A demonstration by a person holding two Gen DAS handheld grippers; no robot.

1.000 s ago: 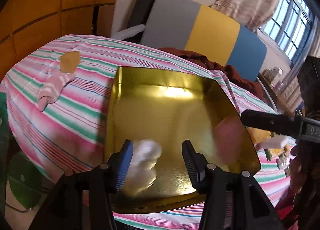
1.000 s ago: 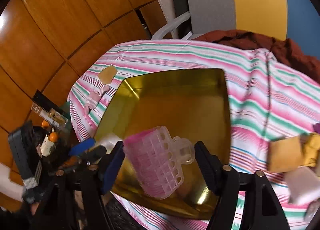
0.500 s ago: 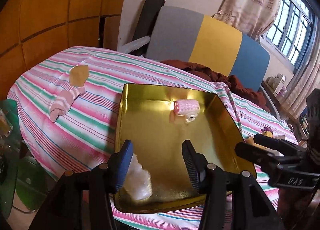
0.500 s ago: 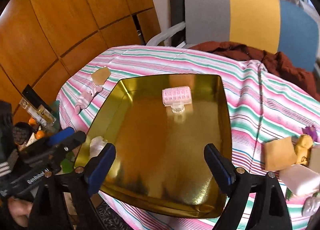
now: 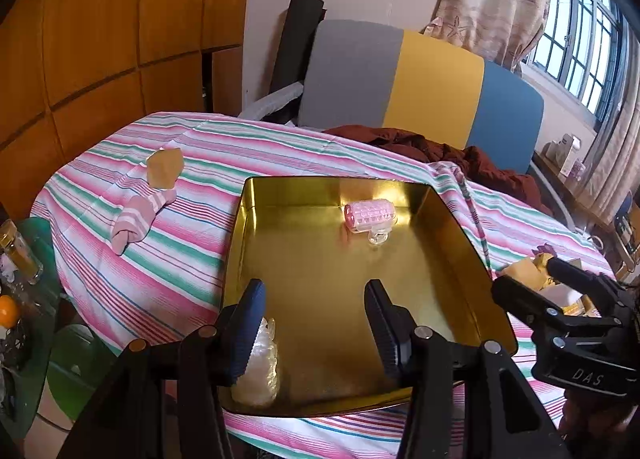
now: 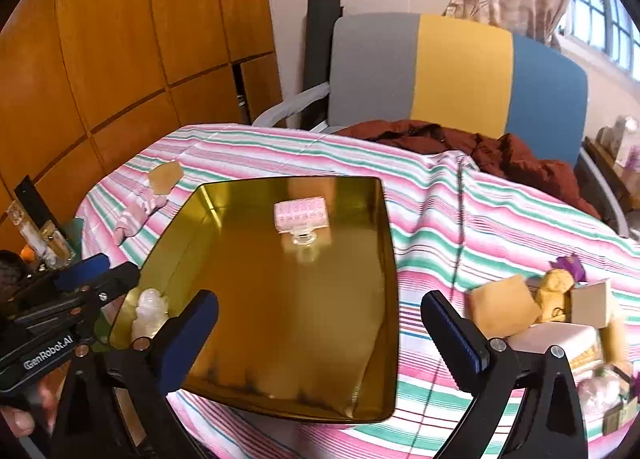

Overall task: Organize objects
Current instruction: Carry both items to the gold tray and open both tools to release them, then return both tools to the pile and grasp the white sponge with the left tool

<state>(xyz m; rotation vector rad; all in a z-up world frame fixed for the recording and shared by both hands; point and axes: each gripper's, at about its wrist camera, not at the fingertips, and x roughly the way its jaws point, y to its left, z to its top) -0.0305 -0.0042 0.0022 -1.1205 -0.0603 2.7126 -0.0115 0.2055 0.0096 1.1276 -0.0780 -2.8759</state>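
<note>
**A:** Looking down the right gripper (image 6: 320,323), its jaws are opening, already very wide, and nothing sits between them. Below the gap is only the bare floor of the gold tray (image 6: 384,243).

**B:** And the pink hair roller (image 6: 301,214)?

**A:** Lying on its side on the tray floor, close to the tray's far wall, well apart from those fingertips. A clear clip juts from it toward the tray's near edge.

**B:** From the left gripper (image 5: 316,327), the pink hair roller (image 5: 370,216) shows the same: deep in the gold tray (image 5: 236,243), up by the far wall. The left jaws stand at a moderate gap with nothing between the pads.

**A:** What is that pale lump by its left finger?

**B:** A crumpled clear wrapper (image 5: 258,375) in the tray's near left corner, partly hidden behind the finger. Touching or not, I can't tell.

**A:** I see the crumpled clear wrapper (image 6: 150,313) too, in that same corner.

**B:** Off the tray's left side, a folded striped sock (image 5: 138,217) lies on the striped tablecloth (image 5: 168,275), with a tan wedge (image 5: 164,167) just beyond it.

**A:** Right of the tray, a heap of small items (image 6: 552,311) sits on the cloth.
</note>
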